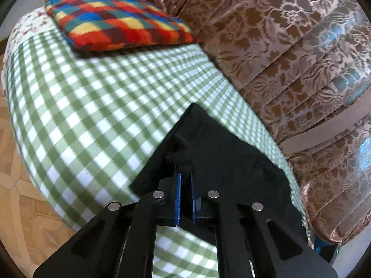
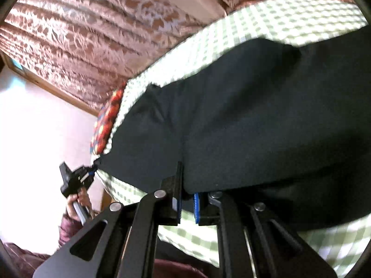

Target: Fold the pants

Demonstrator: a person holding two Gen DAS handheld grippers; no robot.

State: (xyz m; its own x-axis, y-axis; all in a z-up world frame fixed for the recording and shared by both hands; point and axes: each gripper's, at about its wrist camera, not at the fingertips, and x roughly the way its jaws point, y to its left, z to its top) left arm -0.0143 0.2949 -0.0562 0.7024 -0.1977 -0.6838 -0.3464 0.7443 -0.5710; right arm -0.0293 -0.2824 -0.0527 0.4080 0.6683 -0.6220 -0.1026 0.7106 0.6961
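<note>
The black pants (image 2: 243, 120) lie spread on a green-and-white checked bed cover (image 1: 92, 106). In the left wrist view my left gripper (image 1: 184, 173) is shut on a corner of the pants (image 1: 220, 153), pinched between its blue pads. In the right wrist view my right gripper (image 2: 186, 185) is shut on the near edge of the pants, which hang over its fingers. The left gripper (image 2: 76, 180) also shows there at far left, held in a hand and gripping the far corner of the pants.
A multicoloured checked cushion (image 1: 116, 18) lies at the far end of the bed. A brown floral curtain (image 1: 289, 46) hangs along the bed's right side. Patterned floor (image 1: 20, 185) shows on the left. A white wall (image 2: 34, 127) stands behind.
</note>
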